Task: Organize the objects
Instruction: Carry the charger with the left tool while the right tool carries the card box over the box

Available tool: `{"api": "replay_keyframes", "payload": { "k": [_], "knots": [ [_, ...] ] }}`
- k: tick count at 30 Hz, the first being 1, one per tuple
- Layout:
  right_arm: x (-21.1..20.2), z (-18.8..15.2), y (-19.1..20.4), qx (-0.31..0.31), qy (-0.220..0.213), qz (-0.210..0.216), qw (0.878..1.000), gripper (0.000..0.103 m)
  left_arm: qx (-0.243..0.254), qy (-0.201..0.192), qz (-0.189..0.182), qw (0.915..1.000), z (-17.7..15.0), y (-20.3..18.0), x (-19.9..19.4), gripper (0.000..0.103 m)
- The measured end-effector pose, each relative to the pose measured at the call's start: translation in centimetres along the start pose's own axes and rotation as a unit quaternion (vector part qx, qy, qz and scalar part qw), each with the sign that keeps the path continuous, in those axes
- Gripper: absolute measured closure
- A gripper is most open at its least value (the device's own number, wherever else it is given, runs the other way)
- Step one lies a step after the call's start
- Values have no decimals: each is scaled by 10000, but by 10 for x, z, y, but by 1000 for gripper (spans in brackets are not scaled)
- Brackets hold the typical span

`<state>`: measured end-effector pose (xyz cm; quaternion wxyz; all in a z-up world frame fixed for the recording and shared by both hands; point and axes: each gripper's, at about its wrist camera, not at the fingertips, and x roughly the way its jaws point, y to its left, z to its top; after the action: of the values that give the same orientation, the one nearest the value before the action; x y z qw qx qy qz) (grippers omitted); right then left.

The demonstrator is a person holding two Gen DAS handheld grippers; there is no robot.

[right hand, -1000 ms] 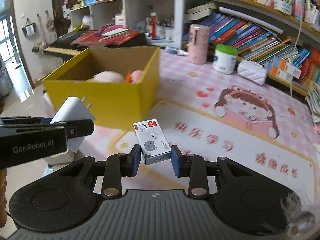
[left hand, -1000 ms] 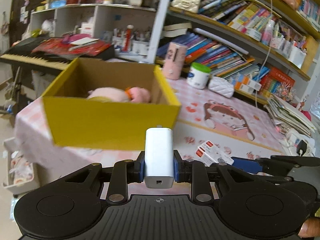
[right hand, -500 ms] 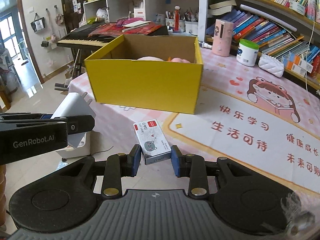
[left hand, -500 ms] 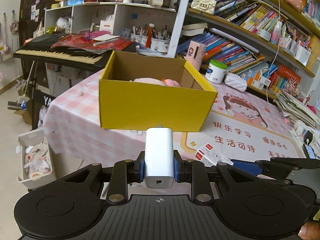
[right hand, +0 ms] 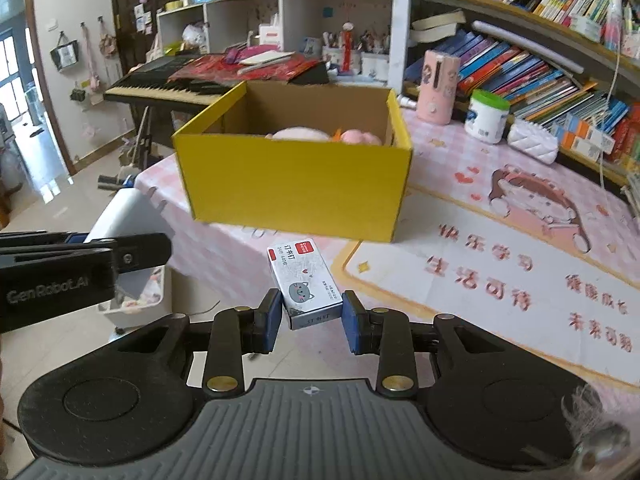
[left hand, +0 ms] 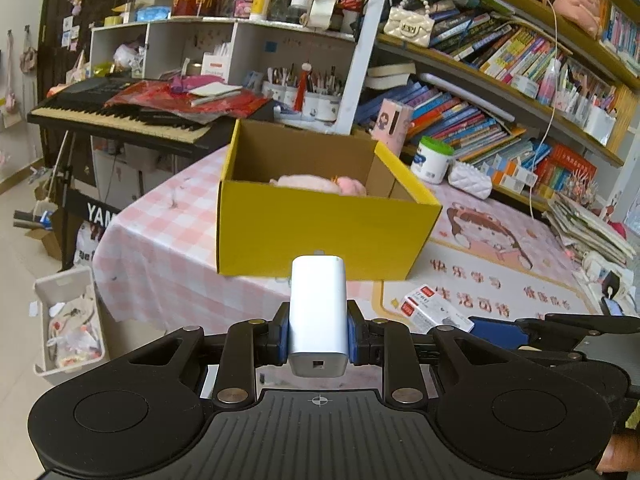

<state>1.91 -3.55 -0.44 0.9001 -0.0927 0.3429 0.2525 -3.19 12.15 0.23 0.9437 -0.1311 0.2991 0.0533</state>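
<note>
Partly done: pink soft toy (left hand: 316,182) already in yellow box (left hand: 320,228) near desk's front-left corner; left claw (left hand: 318,330) gripping white charger (left hand: 318,312), right claw (right hand: 310,320) gripping staple box (right hand: 306,284), both short of box.

A plush toy (right hand: 298,133) lies inside the box (right hand: 296,190) on the table (right hand: 460,184).
</note>
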Motion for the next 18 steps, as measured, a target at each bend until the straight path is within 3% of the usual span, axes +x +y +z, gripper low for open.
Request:
{"api": "replay_keyframes", "payload": {
  "k": [7, 18],
  "knots": [
    [2, 30, -10, -28, -326, -131, 9994, 73, -3, -261, -23, 9997, 25, -3, 12, 79],
    [40, 88, -24, -239, -682, 54, 9974, 73, 50, -528, 306, 9981, 74, -9, 55, 79]
  ]
}}
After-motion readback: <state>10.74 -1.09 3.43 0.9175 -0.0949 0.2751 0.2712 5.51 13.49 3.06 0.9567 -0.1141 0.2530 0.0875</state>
